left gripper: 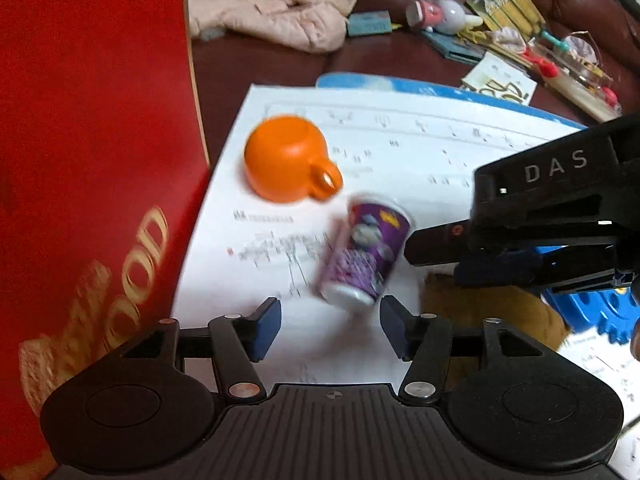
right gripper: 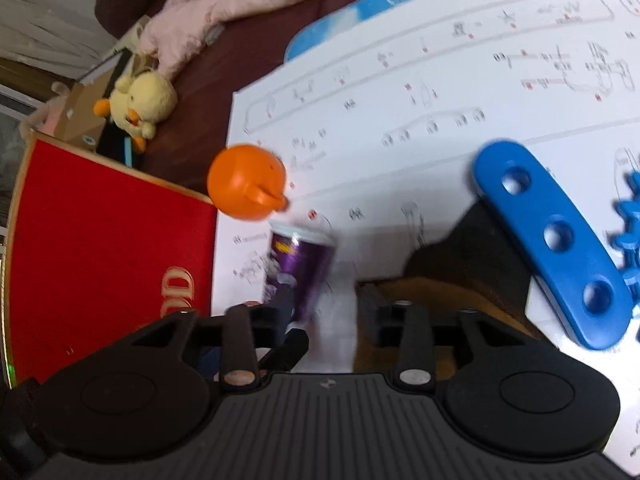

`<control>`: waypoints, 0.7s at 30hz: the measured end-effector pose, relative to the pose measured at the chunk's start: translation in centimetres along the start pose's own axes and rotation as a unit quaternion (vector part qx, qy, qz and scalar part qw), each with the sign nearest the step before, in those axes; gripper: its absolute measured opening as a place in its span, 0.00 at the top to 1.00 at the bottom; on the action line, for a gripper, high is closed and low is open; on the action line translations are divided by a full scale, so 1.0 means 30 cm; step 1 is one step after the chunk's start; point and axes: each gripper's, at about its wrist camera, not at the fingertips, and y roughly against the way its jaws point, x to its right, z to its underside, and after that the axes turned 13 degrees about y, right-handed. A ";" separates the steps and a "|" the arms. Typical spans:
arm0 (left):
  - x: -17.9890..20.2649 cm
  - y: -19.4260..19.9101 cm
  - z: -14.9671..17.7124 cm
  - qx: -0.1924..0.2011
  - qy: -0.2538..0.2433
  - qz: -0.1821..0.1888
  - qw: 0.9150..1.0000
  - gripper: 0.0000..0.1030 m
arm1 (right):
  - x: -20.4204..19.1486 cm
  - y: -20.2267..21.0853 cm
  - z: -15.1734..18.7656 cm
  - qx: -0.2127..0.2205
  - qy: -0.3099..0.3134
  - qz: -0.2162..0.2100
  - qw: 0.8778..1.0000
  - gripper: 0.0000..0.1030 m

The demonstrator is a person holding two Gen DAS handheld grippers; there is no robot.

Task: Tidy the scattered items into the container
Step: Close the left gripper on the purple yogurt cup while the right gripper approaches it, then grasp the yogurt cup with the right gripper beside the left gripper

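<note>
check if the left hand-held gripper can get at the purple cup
Probably yes: the left hand-held gripper is open, with the purple cup just ahead and nothing between; the right hand-held gripper crowds its right side.

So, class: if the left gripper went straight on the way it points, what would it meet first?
Most likely the purple cup, lying tipped on the white sheet just ahead of the left gripper's open fingers. Depth is blurred, so this is a best guess.
</note>
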 end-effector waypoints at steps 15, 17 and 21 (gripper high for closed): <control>0.013 -0.087 -0.037 -0.024 -0.021 0.033 0.999 0.48 | 0.009 -0.130 -0.082 -0.003 -0.016 -0.012 1.000 0.42; 0.010 -0.086 -0.035 -0.027 -0.025 0.040 0.999 0.48 | 0.004 -0.145 -0.089 -0.003 -0.017 -0.016 1.000 0.42; 0.013 -0.086 -0.037 -0.034 -0.029 0.057 0.997 0.48 | -0.013 -0.165 -0.097 -0.004 -0.011 -0.026 1.000 0.51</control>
